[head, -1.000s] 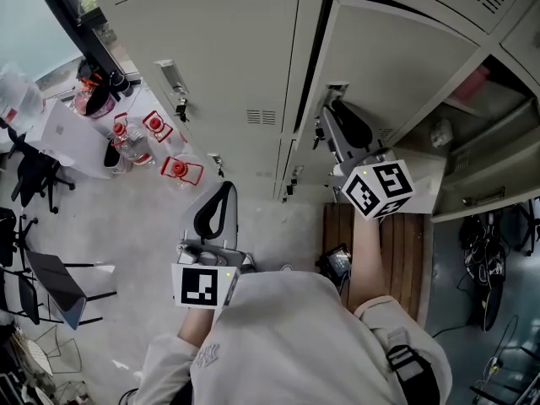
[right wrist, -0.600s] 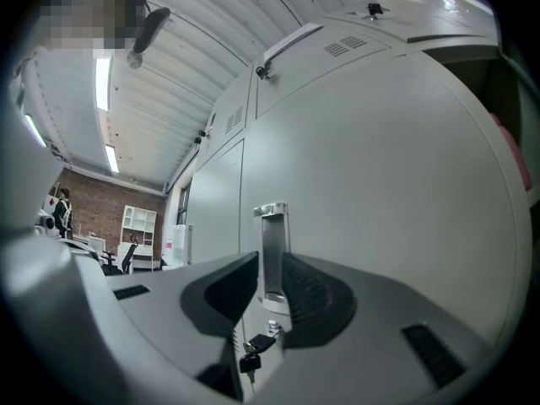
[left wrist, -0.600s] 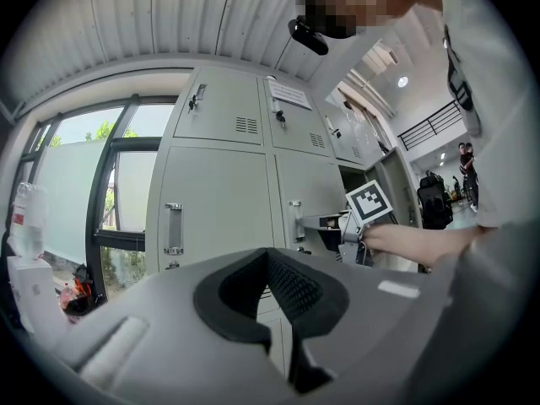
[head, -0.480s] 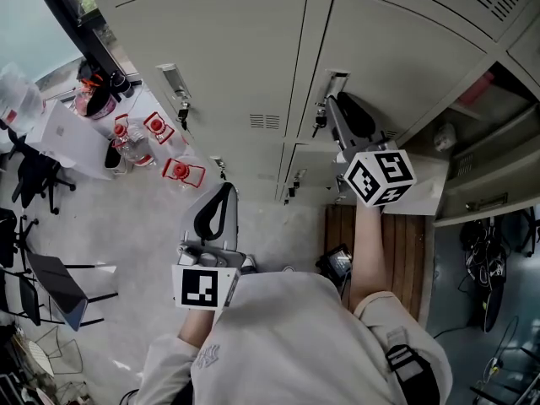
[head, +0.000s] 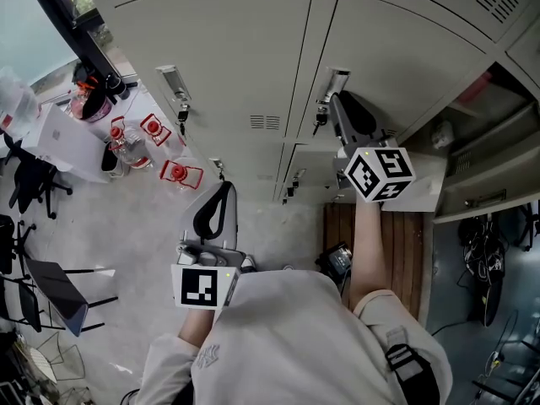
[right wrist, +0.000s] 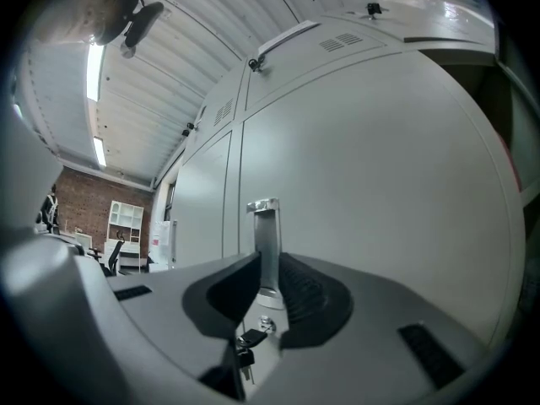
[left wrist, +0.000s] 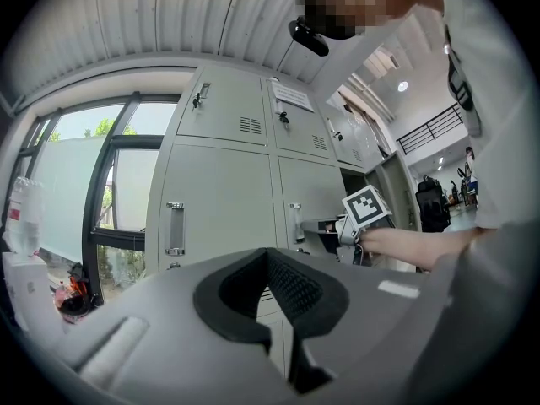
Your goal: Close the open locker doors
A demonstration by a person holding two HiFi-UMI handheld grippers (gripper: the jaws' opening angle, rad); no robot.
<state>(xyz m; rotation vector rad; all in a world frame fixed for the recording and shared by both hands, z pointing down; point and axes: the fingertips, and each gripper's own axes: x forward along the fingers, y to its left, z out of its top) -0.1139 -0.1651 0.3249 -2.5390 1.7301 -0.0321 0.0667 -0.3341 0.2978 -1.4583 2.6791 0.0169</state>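
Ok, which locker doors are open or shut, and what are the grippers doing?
Left locker door: shut.
Middle locker door: shut, flush.
Right locker: open, shelves showing.
Right gripper: shut on the middle door's handle.
Left gripper: shut, empty.

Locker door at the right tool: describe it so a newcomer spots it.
In the grey locker bank, find the open locker; the closed door immediately left of it is the one. Only its upright metal handle is clamped in the right tool.
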